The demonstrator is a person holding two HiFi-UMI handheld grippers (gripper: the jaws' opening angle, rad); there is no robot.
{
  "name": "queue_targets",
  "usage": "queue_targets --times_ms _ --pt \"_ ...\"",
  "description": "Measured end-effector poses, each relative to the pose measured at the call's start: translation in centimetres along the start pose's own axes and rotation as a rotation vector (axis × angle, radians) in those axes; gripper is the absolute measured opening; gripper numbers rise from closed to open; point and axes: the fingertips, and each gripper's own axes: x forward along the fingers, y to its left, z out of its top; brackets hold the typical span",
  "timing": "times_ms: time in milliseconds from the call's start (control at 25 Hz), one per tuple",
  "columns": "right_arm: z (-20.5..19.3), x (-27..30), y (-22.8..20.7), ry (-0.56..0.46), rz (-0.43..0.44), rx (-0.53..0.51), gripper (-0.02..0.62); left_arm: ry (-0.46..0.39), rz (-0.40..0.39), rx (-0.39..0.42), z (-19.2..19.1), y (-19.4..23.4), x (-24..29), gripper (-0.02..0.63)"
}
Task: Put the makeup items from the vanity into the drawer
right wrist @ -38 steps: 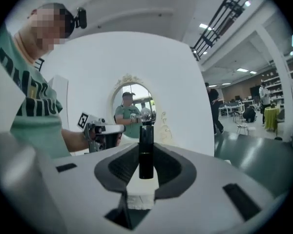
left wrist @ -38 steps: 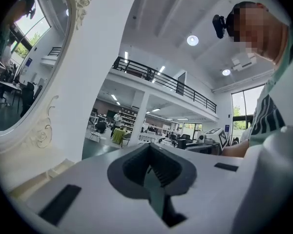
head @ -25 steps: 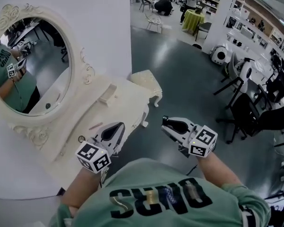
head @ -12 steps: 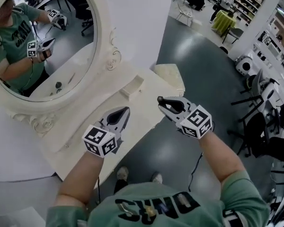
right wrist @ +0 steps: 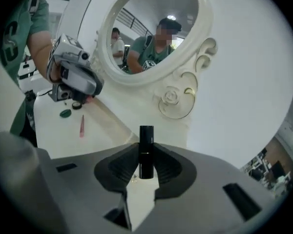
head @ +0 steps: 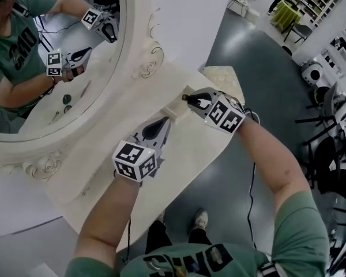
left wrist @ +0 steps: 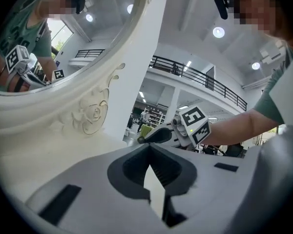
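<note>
My right gripper [right wrist: 145,149] is shut on a black lipstick tube [right wrist: 146,136] that stands upright between its pads. In the head view this gripper [head: 190,98] hovers over the back of the cream vanity top [head: 184,154], beside a small raised box [head: 174,107] below the mirror. My left gripper [head: 160,124] is shut with nothing in it, just left of the right one. In the right gripper view a pink pencil [right wrist: 81,126], a green round compact [right wrist: 65,113] and a small dark pot [right wrist: 76,105] lie on the vanity by the left gripper [right wrist: 74,78].
The oval mirror [head: 52,45] in its carved cream frame [head: 147,68] rises right behind the vanity top and reflects both grippers. A cream stool [head: 222,77] stands at the vanity's far end. Chairs and tables fill the room to the right.
Both grippers have moved forward over the vanity toward the mirror, and the head view has closed in. The right gripper still holds the lipstick.
</note>
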Motion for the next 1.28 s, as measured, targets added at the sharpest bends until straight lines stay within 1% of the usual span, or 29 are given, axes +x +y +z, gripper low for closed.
queue_targets --times_ms 120,280,320,360,480,560,760,1080,1280 --pt "-2.0 3.0 0.0 0.118 0.044 -0.166 0.100 0.008 -0.010 -0.009 -0.9 1.2 0.7 0.008" --pt "-3.6 5.7 0.6 0.235 0.100 -0.416 0.100 0.015 -0.013 0.014 -1.6 2.3 1.4 0.008" --pt "-3.8 6.2 0.8 0.253 0.117 -0.454 0.100 0.014 -0.013 0.016 -1.5 2.5 1.5 0.008" --pt "-3.9 6.6 0.9 0.264 0.137 -0.472 0.100 0.012 -0.014 0.017 -1.5 2.6 1.5 0.008" --pt "-3.7 7.5 1.5 0.265 0.190 -0.444 0.100 0.006 -0.017 0.017 -1.2 2.7 1.5 0.008" --pt "-3.7 8.0 1.6 0.280 0.207 -0.444 0.100 0.005 -0.019 0.017 -1.1 2.7 1.5 0.008" --pt "-4.1 8.5 1.7 0.362 0.265 -0.568 0.101 0.002 -0.010 0.004 -1.0 3.0 1.4 0.008" --pt "-4.2 8.3 1.6 0.359 0.263 -0.533 0.105 0.001 -0.004 0.008 -1.0 3.2 1.3 0.008" --pt "-4.0 8.2 1.5 0.353 0.249 -0.524 0.131 -0.007 -0.005 0.006 -0.9 3.1 1.4 0.008"
